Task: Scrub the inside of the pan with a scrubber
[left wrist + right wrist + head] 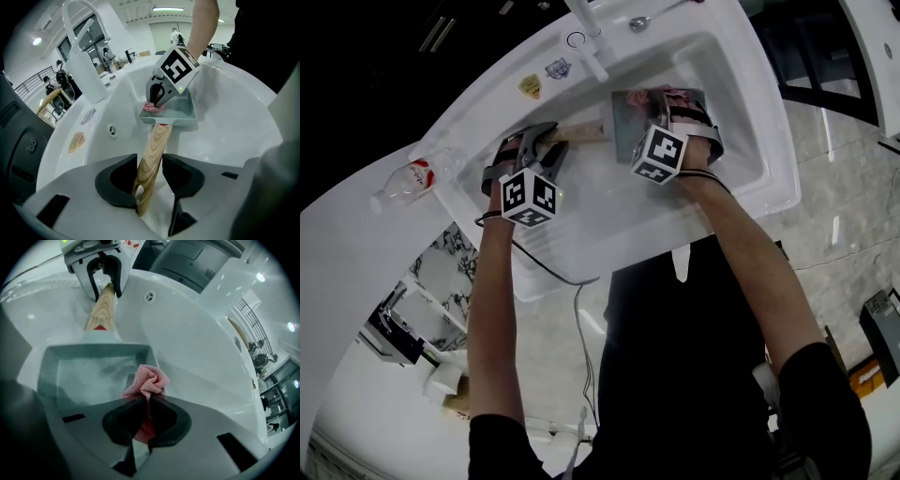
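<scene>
A square grey-green pan [637, 120] [180, 110] [84, 373] with a wooden handle [152, 161] [101, 310] [577, 133] lies inside the white sink [741, 103]. My left gripper [149, 180] [546, 148] is shut on the handle near its end. My right gripper [143, 420] [680, 112] is shut on a crumpled pink mesh scrubber [147, 380] [152, 107], which rests inside the pan near its right wall.
A faucet [586, 37] and a spoon [642, 21] sit at the sink's far rim. A plastic bottle [408, 183] lies on the counter to the left. The sink's overflow hole [149, 296] [112, 131] is on its side wall.
</scene>
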Demonstrator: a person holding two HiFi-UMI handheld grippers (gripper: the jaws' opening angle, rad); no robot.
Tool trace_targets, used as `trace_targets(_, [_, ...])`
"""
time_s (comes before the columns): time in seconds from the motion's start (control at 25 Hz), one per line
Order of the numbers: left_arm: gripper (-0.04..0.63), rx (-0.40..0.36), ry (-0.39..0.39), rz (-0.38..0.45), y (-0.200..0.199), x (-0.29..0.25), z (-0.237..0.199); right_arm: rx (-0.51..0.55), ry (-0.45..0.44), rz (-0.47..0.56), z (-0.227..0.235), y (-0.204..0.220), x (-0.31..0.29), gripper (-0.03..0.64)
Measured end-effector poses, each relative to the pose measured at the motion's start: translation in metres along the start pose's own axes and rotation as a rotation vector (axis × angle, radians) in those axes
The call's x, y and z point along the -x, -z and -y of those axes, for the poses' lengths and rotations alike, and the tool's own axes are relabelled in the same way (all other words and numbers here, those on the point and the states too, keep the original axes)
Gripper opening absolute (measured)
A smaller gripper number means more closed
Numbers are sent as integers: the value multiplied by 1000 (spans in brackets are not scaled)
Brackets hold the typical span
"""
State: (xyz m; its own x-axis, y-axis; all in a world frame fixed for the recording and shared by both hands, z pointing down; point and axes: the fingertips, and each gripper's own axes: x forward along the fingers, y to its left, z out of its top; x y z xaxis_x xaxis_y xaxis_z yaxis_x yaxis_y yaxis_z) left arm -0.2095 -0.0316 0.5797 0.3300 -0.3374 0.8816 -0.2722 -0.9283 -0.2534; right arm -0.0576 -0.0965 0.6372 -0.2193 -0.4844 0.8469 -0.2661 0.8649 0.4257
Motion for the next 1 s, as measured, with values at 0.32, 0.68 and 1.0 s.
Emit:
trace_targets(0.32, [172, 6, -25, 18, -1, -1, 0, 5, 4, -228, 13, 63, 6, 25])
trace_targets(0.68, [176, -10, -40, 8, 0, -3, 0, -446, -83, -294, -5, 65, 17, 25])
trace_targets(1.0, [176, -17, -56, 4, 1, -5, 0, -699, -199, -72, -29, 2, 16, 26])
